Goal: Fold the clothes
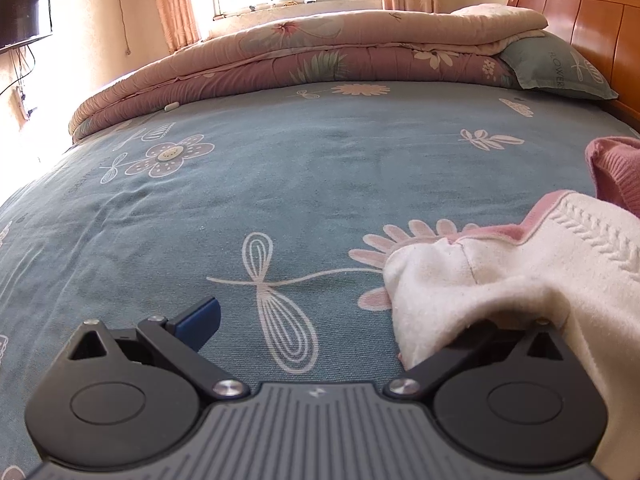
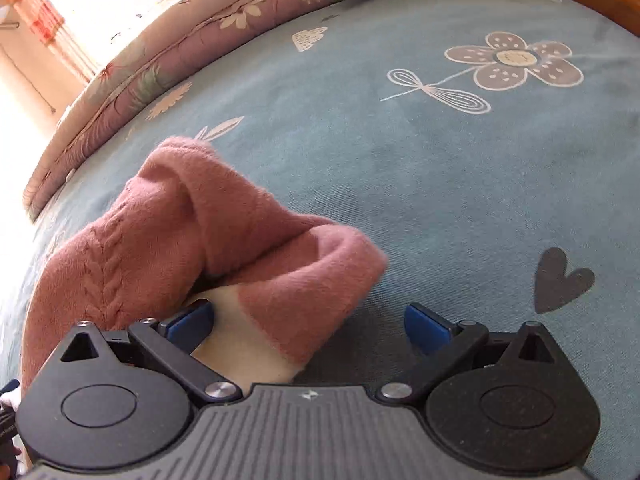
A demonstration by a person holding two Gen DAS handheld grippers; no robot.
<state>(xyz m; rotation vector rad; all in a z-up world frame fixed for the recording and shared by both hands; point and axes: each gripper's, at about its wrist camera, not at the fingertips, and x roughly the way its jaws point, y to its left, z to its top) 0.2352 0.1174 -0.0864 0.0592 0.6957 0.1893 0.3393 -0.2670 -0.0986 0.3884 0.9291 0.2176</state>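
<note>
Sweater (image 2: 192,240), pink-and-cream knit, lying crumpled on bed (image 1: 280,168), draping over both tools. Left tool (image 1: 344,324): jaws standing wide, right finger hiding under cream fabric, nothing pinched. Right tool (image 2: 308,324): jaws spread wide, pink-and-cream fold sitting between them against left pad, not clamped. Handling judgement: soft, light, stretchy knit, sagging and bunching when lifted; best hold looking like cream hem with braided pattern (image 1: 592,232). Open sheet stretching ahead toward quilt (image 1: 280,52); wooden headboard (image 1: 580,12) bounding far right.
</note>
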